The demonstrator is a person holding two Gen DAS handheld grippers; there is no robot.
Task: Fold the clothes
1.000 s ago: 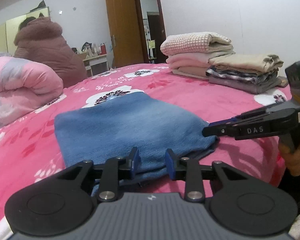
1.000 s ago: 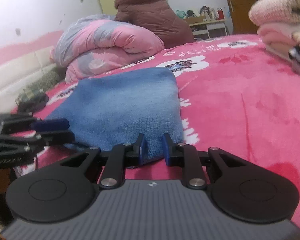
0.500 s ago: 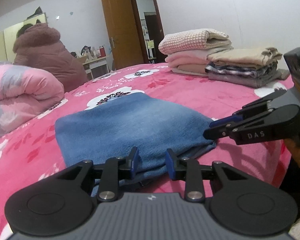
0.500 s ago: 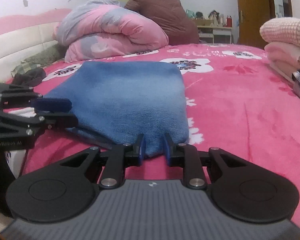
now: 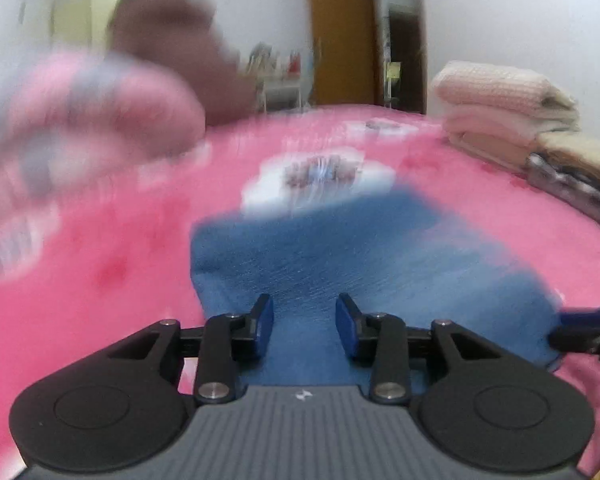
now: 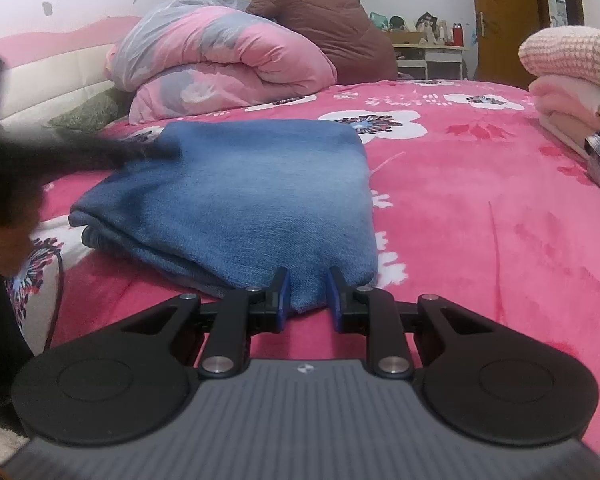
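A folded blue denim garment [image 6: 252, 200] lies flat on the pink flowered bed [image 6: 480, 216]. My right gripper [image 6: 307, 298] stands open at its near right corner, and the cloth's edge reaches into the gap between the blue pads. The left wrist view is motion-blurred. In it my left gripper [image 5: 305, 320] is open, low over the garment [image 5: 360, 256] near its left side, with nothing clamped. The right gripper's tips [image 5: 580, 322] show at that view's far right edge. The left gripper appears as a dark blur [image 6: 80, 156] over the garment's left edge.
Stacks of folded clothes [image 6: 572, 76] sit at the right side of the bed [image 5: 508, 108]. A rolled pink quilt [image 6: 220, 60] and a person in a brown coat [image 6: 320, 12] are at the back. A wooden door [image 5: 340, 32] stands behind.
My left gripper has swung fast toward the garment's left side and forward over it, blurring its view. The right gripper has edged closer to the near right corner.
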